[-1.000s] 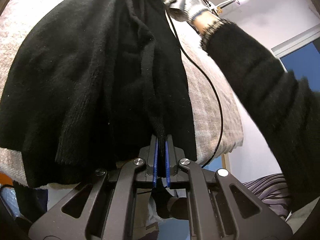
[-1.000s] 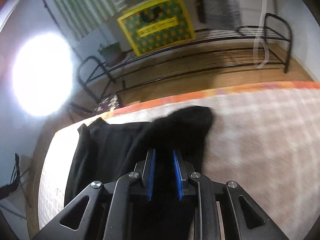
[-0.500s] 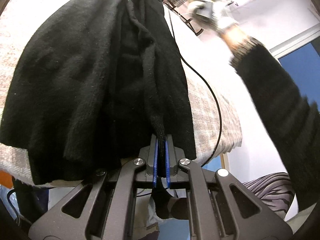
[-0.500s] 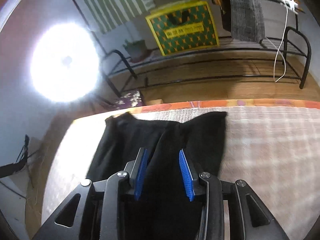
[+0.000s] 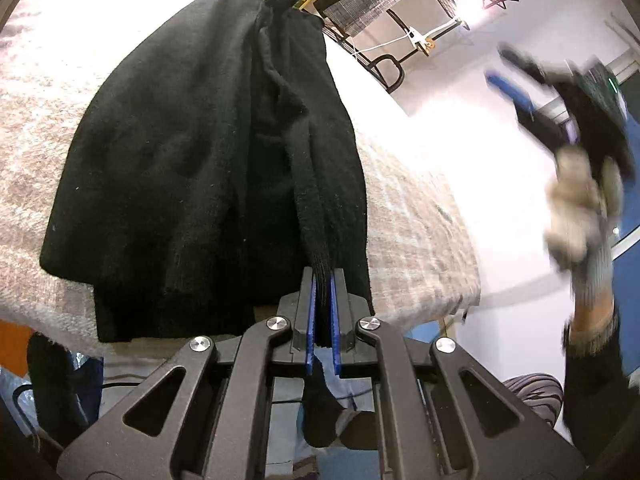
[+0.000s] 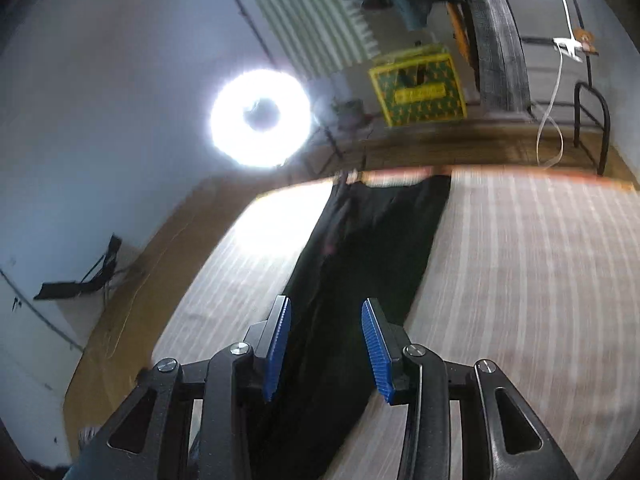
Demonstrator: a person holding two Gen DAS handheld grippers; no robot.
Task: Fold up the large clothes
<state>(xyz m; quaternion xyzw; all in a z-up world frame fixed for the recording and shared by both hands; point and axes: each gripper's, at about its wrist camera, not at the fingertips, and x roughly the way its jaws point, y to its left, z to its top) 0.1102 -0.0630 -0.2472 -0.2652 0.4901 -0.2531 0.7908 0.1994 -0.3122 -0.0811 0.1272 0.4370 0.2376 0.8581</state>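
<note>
A large black knit garment (image 5: 208,160) lies lengthwise on the checked cloth of the table (image 5: 416,216), folded over itself, its near end hanging past the edge. My left gripper (image 5: 322,280) is shut on the ribbed hem at that near end. My right gripper (image 6: 325,312) hangs high above the garment (image 6: 372,264) with its jaws opening and nothing between them. In the left wrist view the right gripper (image 5: 508,68) appears blurred at the upper right, held by a gloved hand (image 5: 576,208).
A yellow and green box (image 6: 418,88) and a metal rack (image 6: 592,120) stand beyond the table's far edge. A ring light (image 6: 260,118) glares at the far left. A white cord (image 6: 554,100) dangles by the rack. A striped cushion (image 5: 528,396) lies below right.
My right gripper let go of the garment's far end, opened, and pulled back and up, away from the table. The left gripper kept its grip and shifted slightly.
</note>
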